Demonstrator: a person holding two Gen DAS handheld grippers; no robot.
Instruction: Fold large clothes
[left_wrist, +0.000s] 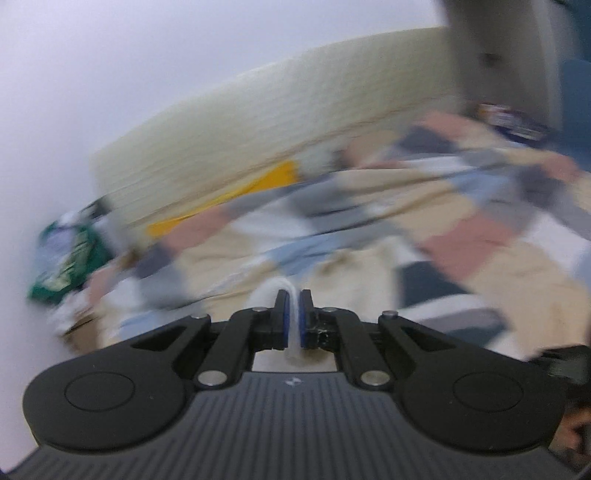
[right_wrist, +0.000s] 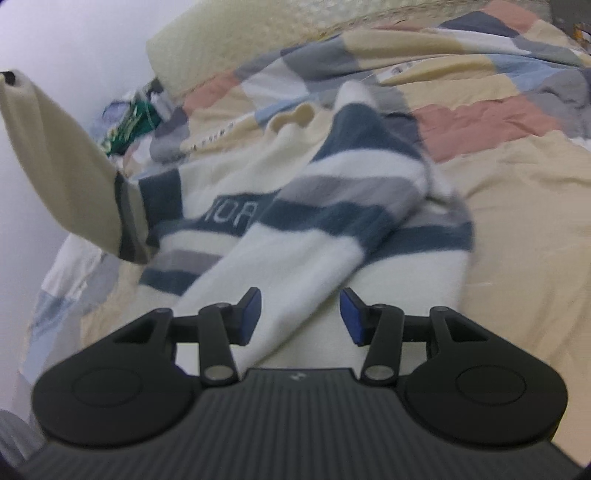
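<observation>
Lying on the patchwork quilt (right_wrist: 517, 177), the striped sweater (right_wrist: 332, 192) stretches away from the right gripper (right_wrist: 300, 314), which hangs wide open and empty just above its near white end. The left gripper (left_wrist: 293, 317) pinches white cloth tight, likely the sleeve (right_wrist: 62, 158) lifted on the left.

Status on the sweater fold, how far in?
Early. Done: the striped sweater lies on the quilt, one sleeve crossed over the body. In hand: the left tongs are shut on pale fabric; the right wrist view shows the other sleeve lifted. The right tongs are open. Left: remaining folds.
</observation>
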